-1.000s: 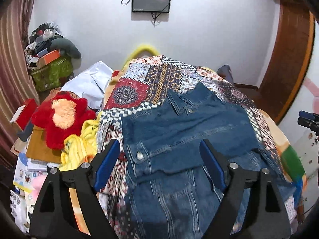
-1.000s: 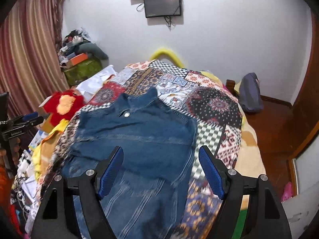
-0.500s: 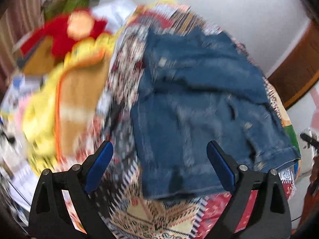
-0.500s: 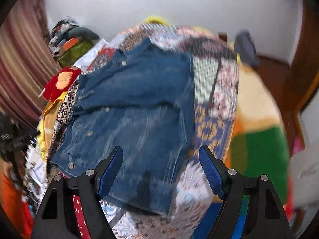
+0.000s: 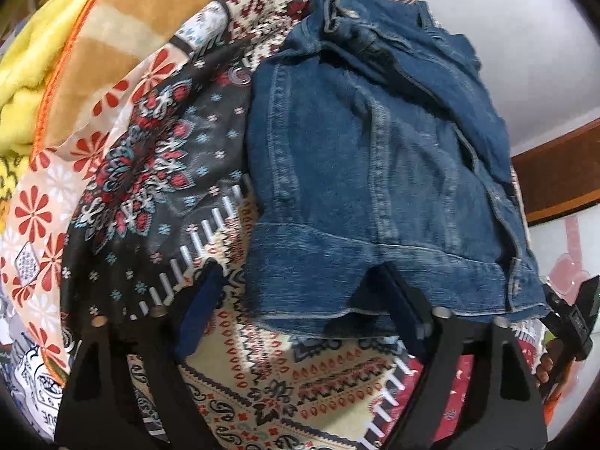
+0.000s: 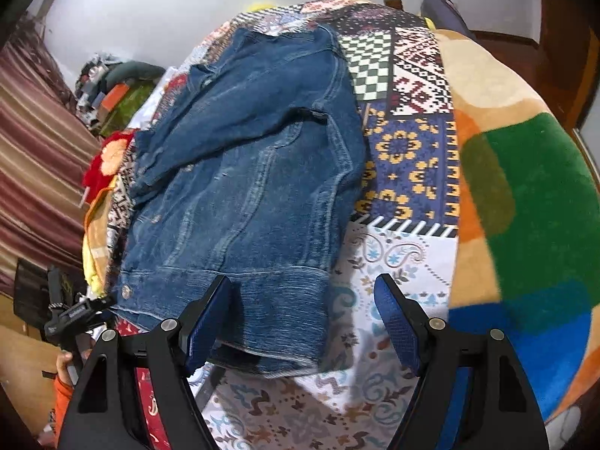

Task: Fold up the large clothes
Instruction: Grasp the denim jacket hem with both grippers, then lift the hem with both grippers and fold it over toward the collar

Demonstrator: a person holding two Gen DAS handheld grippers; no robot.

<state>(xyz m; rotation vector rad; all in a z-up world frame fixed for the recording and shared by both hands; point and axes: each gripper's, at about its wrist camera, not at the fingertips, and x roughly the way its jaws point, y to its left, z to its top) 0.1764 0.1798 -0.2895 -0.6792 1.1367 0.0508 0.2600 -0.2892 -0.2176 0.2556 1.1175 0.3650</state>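
- One denim jacket (image 5: 375, 157) lies spread flat on the patchwork bedspread (image 5: 150, 172) of the bed; its hem end is the part nearest both tools.
- Two tools are in use, one per hand. Each has two black arms carrying blue pads.
- Left tool (image 5: 300, 311): the jaws are closing. The hem's left corner lies between the pads, but the pads do not yet press it.
- Right tool (image 6: 305, 318): the jaws stand apart, released. The hem's right corner lies between the pads, close to the left pad; no pad presses it.
- One metal button (image 6: 126, 291) shows on the waistband, left of the right tool.
- Left wrist view only: a yellow blanket (image 5: 26, 67) and a tan blanket with orange trim (image 5: 123, 33), far left beyond the tool; a wooden skirting strip (image 5: 555, 172) on the wall to the right; the other tool's body (image 5: 573, 315) at the right edge with fingers (image 5: 545, 363) on it.
- Right wrist view only: a fleece blanket in green, orange and blue blocks (image 6: 532, 195) right of the tool; a striped curtain (image 6: 33, 172) at far left; one red plush toy (image 6: 108, 157); a clutter pile (image 6: 116, 90) against the wall; a dark bag (image 6: 446, 11) beyond the bed; the other tool's body (image 6: 75, 315) at lower left, with an orange sleeve (image 6: 62, 397) below it.
- The jacket's collar end lies farthest from both tools.
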